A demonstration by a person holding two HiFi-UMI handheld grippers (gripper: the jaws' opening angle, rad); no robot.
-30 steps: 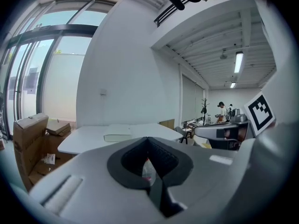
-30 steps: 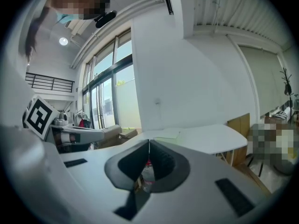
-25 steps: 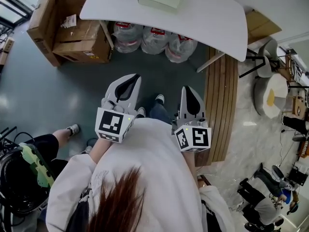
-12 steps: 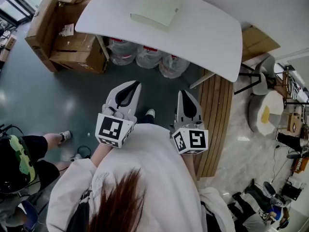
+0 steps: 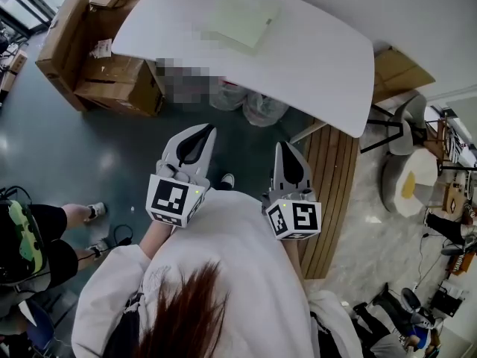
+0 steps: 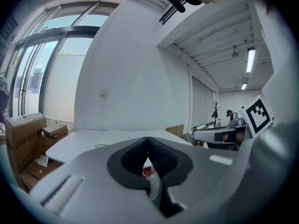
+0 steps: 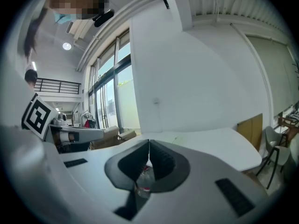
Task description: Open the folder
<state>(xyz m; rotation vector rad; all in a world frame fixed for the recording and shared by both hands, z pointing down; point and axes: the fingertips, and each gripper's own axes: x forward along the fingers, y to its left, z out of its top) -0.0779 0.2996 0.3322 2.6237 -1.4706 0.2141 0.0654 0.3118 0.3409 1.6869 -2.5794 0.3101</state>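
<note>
Left tool (image 5: 201,130) and right tool (image 5: 284,148): jaws together, empty. Pale-green folder (image 5: 242,21) lies closed on white tabletop (image 5: 313,51), well apart from both.

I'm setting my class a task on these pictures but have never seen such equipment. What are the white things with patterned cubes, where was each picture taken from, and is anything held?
A person carries the left hand-held gripper and the right hand-held gripper. The patterned cubes are part of them. One picture comes from a camera on the person's head, looking down. The other two come from cameras riding on each gripper, looking along its jaws. Both grippers are shut and empty. A pale green folder lies untouched on a white table.
</note>
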